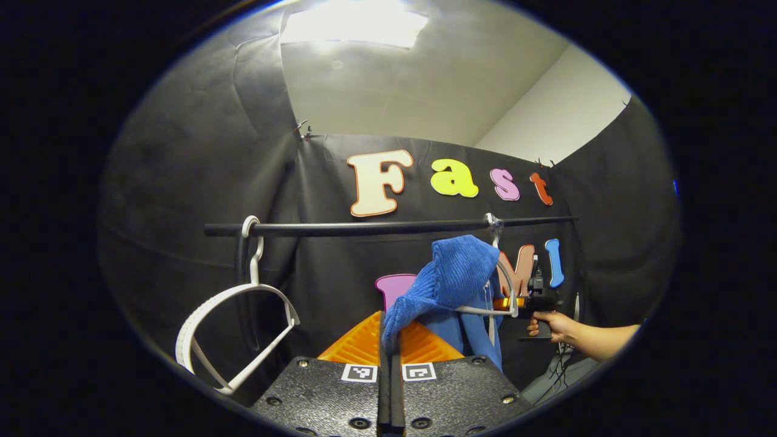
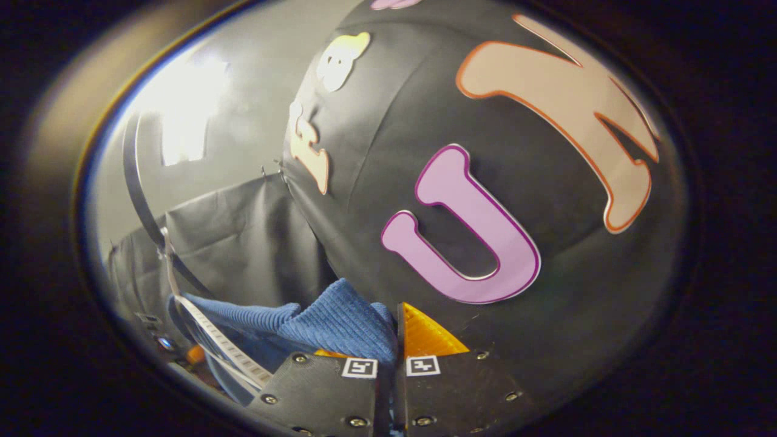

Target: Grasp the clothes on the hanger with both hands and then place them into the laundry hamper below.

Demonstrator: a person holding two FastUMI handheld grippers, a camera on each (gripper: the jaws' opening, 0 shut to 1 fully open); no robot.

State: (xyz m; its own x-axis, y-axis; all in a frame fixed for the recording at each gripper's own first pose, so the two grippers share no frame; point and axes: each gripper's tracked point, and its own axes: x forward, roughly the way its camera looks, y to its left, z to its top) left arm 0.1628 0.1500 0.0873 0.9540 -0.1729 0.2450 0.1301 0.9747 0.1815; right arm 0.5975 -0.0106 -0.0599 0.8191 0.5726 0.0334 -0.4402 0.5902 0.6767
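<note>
Blue ribbed knit garment (image 1: 452,276) bunched, draped over white hanger (image 1: 495,303) on black rail (image 1: 364,229). Two hangers: second white hanger (image 1: 227,328) bare. Left gripper (image 1: 390,349) fingers pinching garment corner. Right gripper (image 2: 391,346) fingers pressed together on garment edge (image 2: 340,325).

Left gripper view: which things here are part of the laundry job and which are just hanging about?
Job: blue ribbed knit garment, white plastic hanger under it, left gripper, right gripper.
Idle: empty white plastic hanger, black rail.
</note>
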